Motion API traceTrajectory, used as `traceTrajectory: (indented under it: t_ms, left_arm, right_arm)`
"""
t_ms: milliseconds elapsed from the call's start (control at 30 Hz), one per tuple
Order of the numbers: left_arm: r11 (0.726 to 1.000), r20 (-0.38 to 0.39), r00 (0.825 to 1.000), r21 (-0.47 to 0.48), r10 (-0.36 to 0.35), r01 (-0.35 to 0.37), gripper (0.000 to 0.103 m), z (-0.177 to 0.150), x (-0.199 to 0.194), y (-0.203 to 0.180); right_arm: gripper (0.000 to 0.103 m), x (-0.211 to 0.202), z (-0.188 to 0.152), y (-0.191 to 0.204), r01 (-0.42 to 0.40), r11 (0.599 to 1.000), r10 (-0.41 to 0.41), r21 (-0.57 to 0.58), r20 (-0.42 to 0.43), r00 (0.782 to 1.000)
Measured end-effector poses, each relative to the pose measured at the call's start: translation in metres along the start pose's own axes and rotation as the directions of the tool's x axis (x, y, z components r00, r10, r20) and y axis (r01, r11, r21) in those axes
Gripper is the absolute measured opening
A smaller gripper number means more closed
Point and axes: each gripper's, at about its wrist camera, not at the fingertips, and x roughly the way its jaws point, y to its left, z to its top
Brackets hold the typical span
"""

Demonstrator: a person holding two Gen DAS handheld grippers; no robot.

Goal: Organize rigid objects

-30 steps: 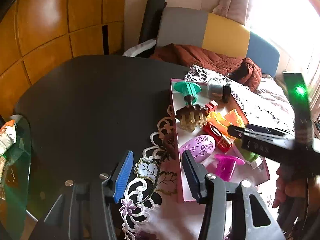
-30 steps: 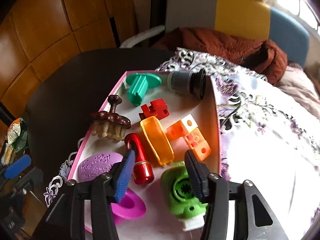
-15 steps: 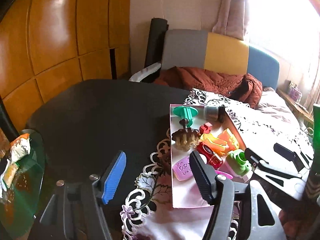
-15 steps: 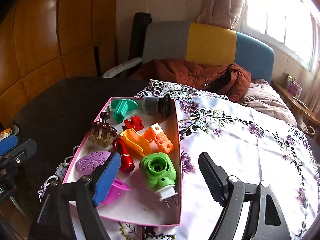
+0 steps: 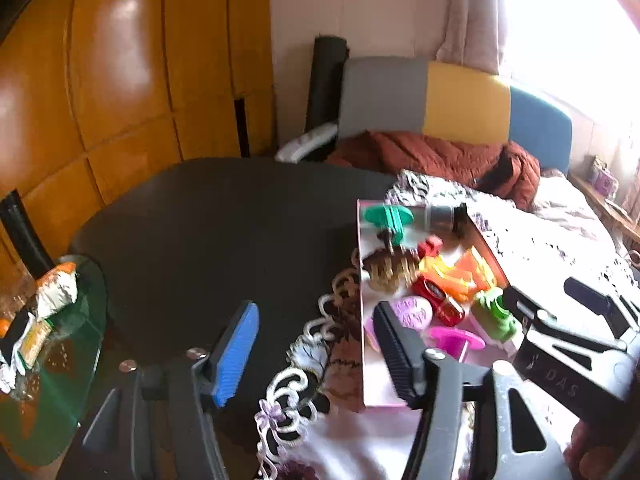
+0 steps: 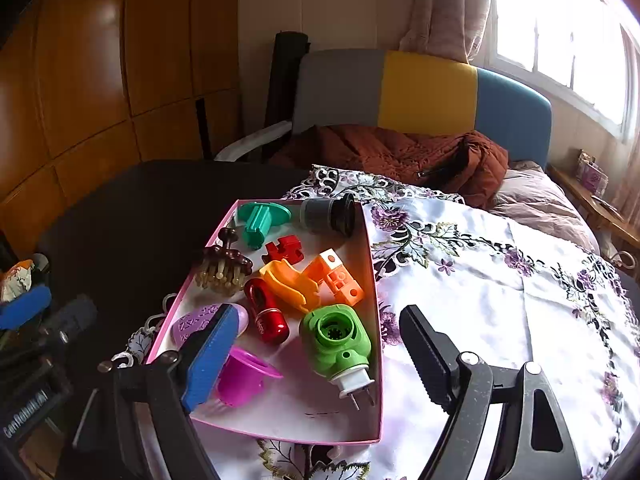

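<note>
**Pink tray of small things ahead of two open grippers**

The pink tray (image 6: 370, 240) lies on a flowered cloth (image 6: 480, 280) over the dark counter (image 6: 120, 208), just ahead of the right gripper (image 6: 316, 350) and ahead-right of the left gripper (image 5: 316, 344). Nearest the right gripper, between its spread fingers, sits a green plug-in device (image 6: 336, 338); a magenta cup (image 6: 242, 374) and a purple oval (image 6: 196, 322) lie partly behind its blue finger pad. Farther ahead are a red capsule (image 6: 266, 314), orange pieces (image 6: 312, 280), a brown bristle brush (image 6: 222, 270), a red block (image 6: 286, 250), a teal piece (image 6: 260, 218) and a grey cylinder (image 6: 328, 213). Both grippers are open and hold nothing. Beyond the counter stands a sofa (image 6: 420, 92) with a brown blanket (image 6: 400, 152)
</note>
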Motion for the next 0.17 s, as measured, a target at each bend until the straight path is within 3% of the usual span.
traceTrajectory:
  t_ms: [167]
  left_arm:
    - [1.0, 0.006, 1.0, -0.013, -0.002, 0.002, 0.055, 0.0033, 0.0008, 0.0032]
  right_arm:
    - [0.083, 0.0014, 0.0003, 0.001, -0.001, 1.0, 0.001, 0.0, -0.002, 1.0]
